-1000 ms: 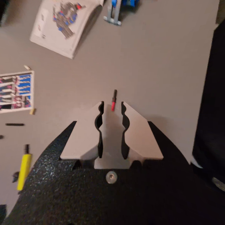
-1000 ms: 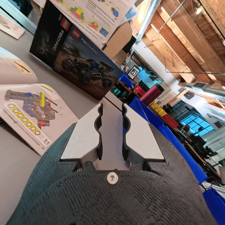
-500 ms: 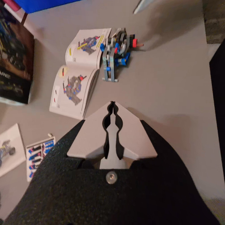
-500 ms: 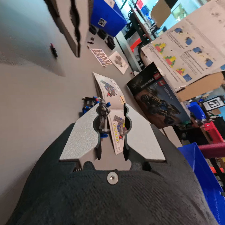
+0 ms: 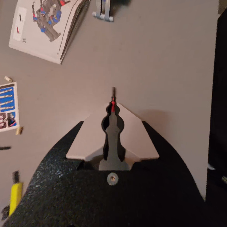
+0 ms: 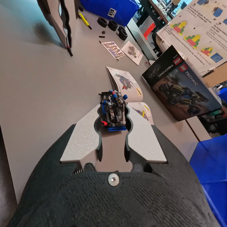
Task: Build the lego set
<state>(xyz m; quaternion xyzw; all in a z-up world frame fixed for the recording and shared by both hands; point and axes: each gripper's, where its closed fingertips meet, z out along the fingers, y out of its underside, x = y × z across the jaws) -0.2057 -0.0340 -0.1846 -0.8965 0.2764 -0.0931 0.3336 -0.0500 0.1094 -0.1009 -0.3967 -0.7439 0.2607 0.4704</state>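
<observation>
My left gripper (image 5: 113, 102) is low over the grey table (image 5: 159, 61), shut on a small red and black pin (image 5: 113, 94). The red end sits between the fingertips and the black end sticks out ahead. The right wrist view shows this gripper (image 6: 67, 45) at the top left, with the pin (image 6: 70, 52) pointing down at the table. My right gripper (image 6: 112, 106) is open. A small grey, blue and black brick model (image 6: 113, 102) stands on the table between its fingertips, with a gap on the left side. The model's end also shows in the left wrist view (image 5: 103, 13).
An open instruction booklet (image 6: 127, 83) lies just beyond the model, with a dark set box (image 6: 181, 88) to its right. A sticker sheet (image 6: 113, 49), black tyres (image 6: 113, 25), a yellow part (image 6: 84, 20) and small loose pieces lie farther off. Blue bins (image 6: 211, 165) stand at the right. About 25 cm separates my left fingertips from my right.
A second ago the left jaws stood open around the pin on the table. Half a second ago they were shut higher up, empty. Now they are low, with the pin between them. The right gripper swung towards the model.
</observation>
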